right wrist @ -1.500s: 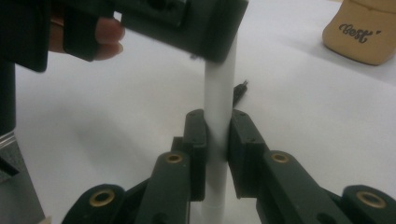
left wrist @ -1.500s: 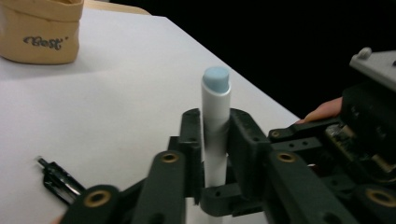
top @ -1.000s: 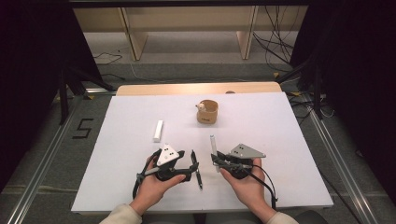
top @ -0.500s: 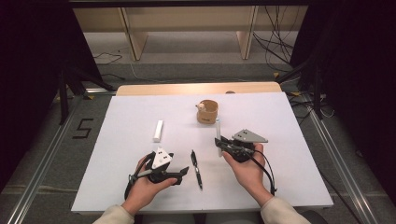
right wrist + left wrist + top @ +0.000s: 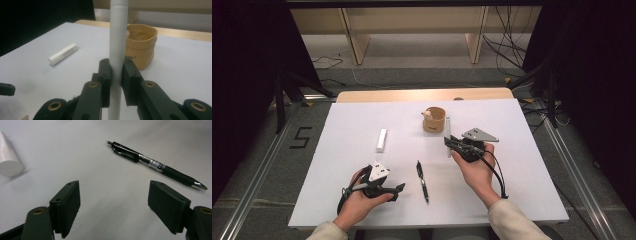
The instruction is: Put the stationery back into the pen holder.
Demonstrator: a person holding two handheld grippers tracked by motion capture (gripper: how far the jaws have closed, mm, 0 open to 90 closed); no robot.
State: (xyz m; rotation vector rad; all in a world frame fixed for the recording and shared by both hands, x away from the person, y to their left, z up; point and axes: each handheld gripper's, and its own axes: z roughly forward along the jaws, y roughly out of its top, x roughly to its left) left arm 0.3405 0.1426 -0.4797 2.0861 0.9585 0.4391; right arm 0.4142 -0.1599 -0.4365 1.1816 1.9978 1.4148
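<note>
My right gripper is shut on a white stick, held upright just in front of a brown paper cup. Over the near left of the white table, my left gripper stands open. Its jaws have just closed a little, and nothing is between them. A black pen lies flat on the table just past its fingertips. A second white stick lies left of the middle.
The white table top ends at a wooden strip along the far edge. Dark floor with rails and cables surrounds it. One jaw tip of the left gripper pokes into the right gripper view at the low left.
My right hand has carried the white stick away from me, up to the paper cup. My left hand has drawn back to the left, away from the pen lying on the table.
</note>
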